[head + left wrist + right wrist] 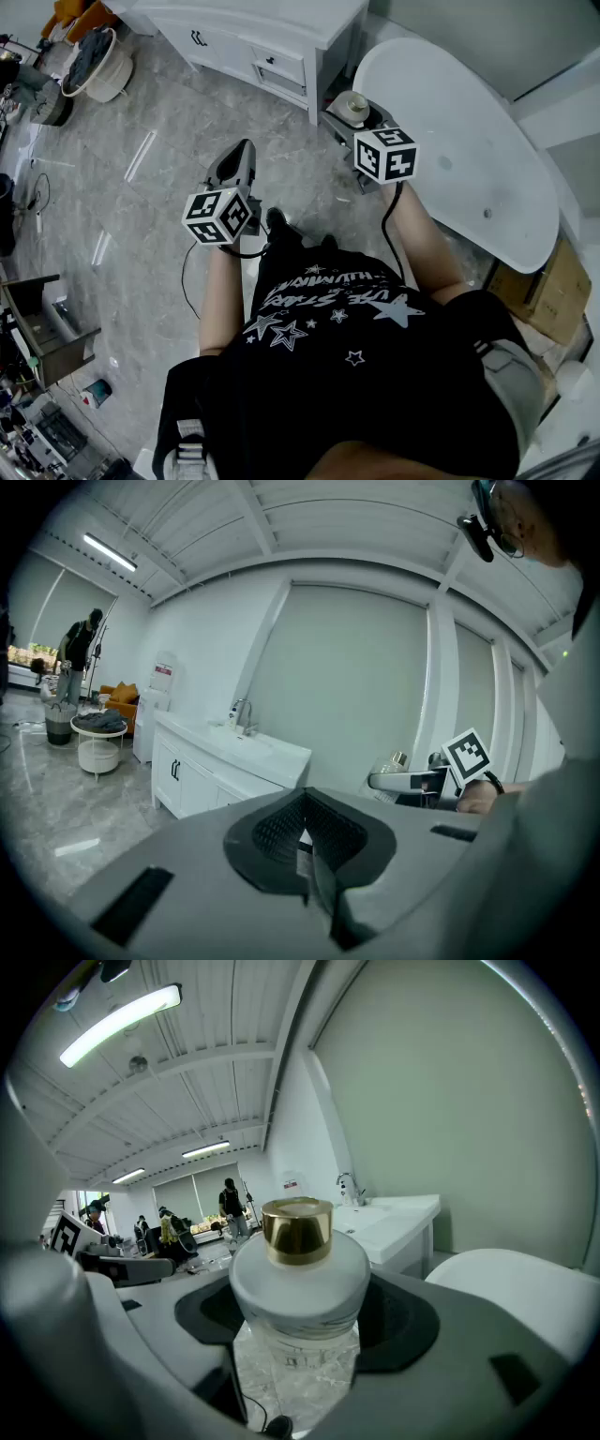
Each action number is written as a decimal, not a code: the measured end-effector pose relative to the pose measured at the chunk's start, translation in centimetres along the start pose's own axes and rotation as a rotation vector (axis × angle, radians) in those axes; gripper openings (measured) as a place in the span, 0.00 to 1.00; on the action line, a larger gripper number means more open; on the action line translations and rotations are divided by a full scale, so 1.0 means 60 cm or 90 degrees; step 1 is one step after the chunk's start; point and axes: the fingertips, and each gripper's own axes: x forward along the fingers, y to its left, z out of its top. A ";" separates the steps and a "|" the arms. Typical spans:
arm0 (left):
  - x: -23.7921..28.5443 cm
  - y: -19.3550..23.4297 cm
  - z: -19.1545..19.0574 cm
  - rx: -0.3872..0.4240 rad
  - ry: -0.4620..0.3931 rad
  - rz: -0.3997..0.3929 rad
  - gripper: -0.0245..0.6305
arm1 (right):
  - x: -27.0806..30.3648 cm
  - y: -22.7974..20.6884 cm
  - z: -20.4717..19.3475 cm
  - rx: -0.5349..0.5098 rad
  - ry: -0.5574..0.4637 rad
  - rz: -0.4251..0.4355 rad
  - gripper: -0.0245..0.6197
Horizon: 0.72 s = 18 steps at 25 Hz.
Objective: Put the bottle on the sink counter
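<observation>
The bottle (298, 1279) is held clear of any surface, clamped at its body between the fingers of the right gripper (300, 1330). The left gripper (305, 841) is empty, its fingers together. The carry step is judged in hand. Next, the bottle must be brought to the sink tabletop (281, 23) at 11 o'clock and lowered. Its long axis stands upright, gold cap (297, 1230) at 12 o'clock.
</observation>
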 end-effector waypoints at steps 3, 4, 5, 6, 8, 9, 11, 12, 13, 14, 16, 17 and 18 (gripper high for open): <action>-0.002 -0.007 0.004 0.003 -0.002 -0.006 0.05 | -0.004 0.006 0.001 -0.001 -0.001 -0.001 0.54; -0.003 -0.008 0.004 0.004 -0.003 -0.007 0.05 | -0.004 0.007 0.000 -0.001 -0.001 0.000 0.54; -0.003 -0.008 0.003 0.003 -0.003 -0.007 0.05 | -0.004 0.008 -0.002 -0.002 0.000 0.000 0.54; -0.003 -0.008 0.001 0.002 -0.003 -0.007 0.05 | -0.003 0.009 -0.005 -0.002 0.001 0.001 0.54; -0.003 -0.006 -0.003 -0.001 -0.002 -0.008 0.05 | -0.002 0.010 -0.010 -0.002 0.003 0.001 0.54; -0.004 -0.004 -0.006 -0.004 -0.001 -0.008 0.05 | -0.001 0.011 -0.012 -0.001 0.004 0.001 0.54; -0.003 0.000 -0.010 -0.008 0.002 -0.009 0.05 | 0.003 0.011 -0.015 0.000 0.007 0.000 0.54; -0.001 0.003 -0.011 -0.010 0.003 -0.010 0.05 | 0.007 0.010 -0.015 0.000 0.008 0.000 0.54; 0.001 0.007 -0.011 -0.011 0.005 -0.010 0.05 | 0.011 0.010 -0.015 0.001 0.009 -0.001 0.54; 0.002 0.011 -0.011 -0.013 0.006 -0.011 0.05 | 0.015 0.010 -0.015 0.002 0.011 -0.002 0.54; 0.003 0.021 -0.008 -0.014 0.009 -0.013 0.05 | 0.025 0.015 -0.015 0.002 0.015 -0.006 0.54; 0.003 0.028 -0.006 -0.014 0.009 -0.015 0.05 | 0.031 0.018 -0.015 0.002 0.016 -0.008 0.54; 0.004 0.036 -0.004 -0.014 0.010 -0.017 0.05 | 0.038 0.021 -0.015 0.002 0.017 -0.010 0.54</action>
